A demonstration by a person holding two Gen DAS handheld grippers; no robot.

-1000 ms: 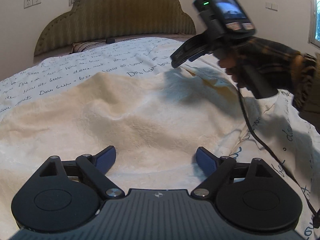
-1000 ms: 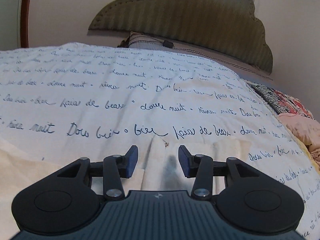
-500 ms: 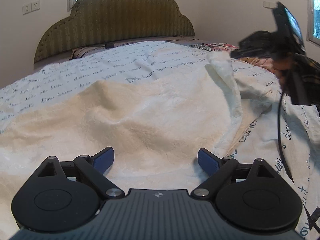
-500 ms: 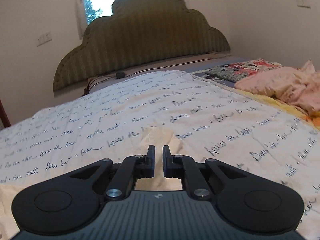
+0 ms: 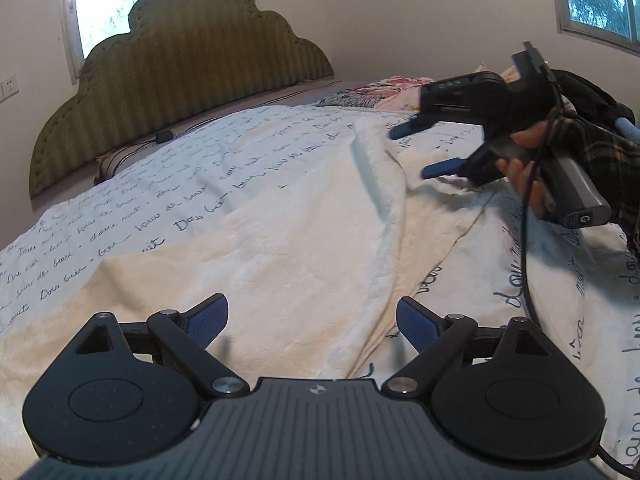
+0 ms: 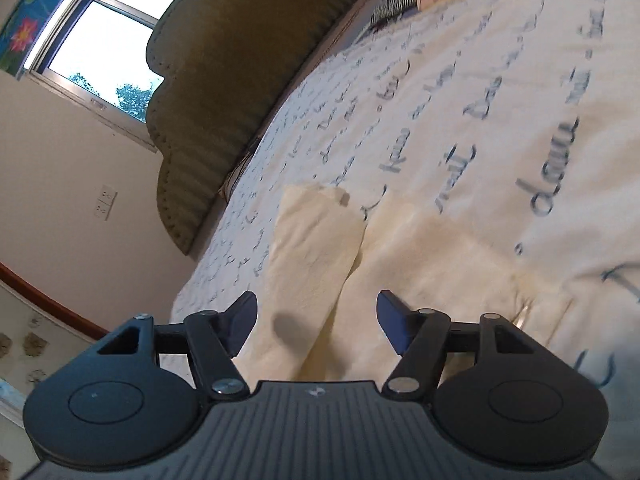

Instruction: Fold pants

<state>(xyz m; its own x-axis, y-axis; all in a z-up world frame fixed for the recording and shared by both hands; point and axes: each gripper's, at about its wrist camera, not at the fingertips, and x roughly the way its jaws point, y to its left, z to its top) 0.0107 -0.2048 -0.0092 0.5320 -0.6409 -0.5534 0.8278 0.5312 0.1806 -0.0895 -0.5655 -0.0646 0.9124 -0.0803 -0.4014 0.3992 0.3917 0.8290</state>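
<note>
Cream pants (image 5: 304, 248) lie spread on the bed. In the left wrist view, my left gripper (image 5: 312, 322) is open and empty just above the near part of the pants. My right gripper (image 5: 416, 148) shows at the far right of that view, open, hovering over the pants' far right end. In the right wrist view the right gripper (image 6: 316, 320) is open and tilted, with the two pant legs (image 6: 360, 264) lying side by side beyond its fingers. Neither gripper holds cloth.
The bedspread (image 5: 200, 188) is white with blue script. A green padded headboard (image 5: 176, 92) stands at the back. Patterned pillows and pink cloth (image 5: 380, 92) lie at the far right. A black cable (image 5: 524, 240) hangs from the right gripper.
My right gripper closed on the pants' far end, swung it rightward, and has now opened and let go, rolled to a tilt. My left gripper stayed open over the pants.
</note>
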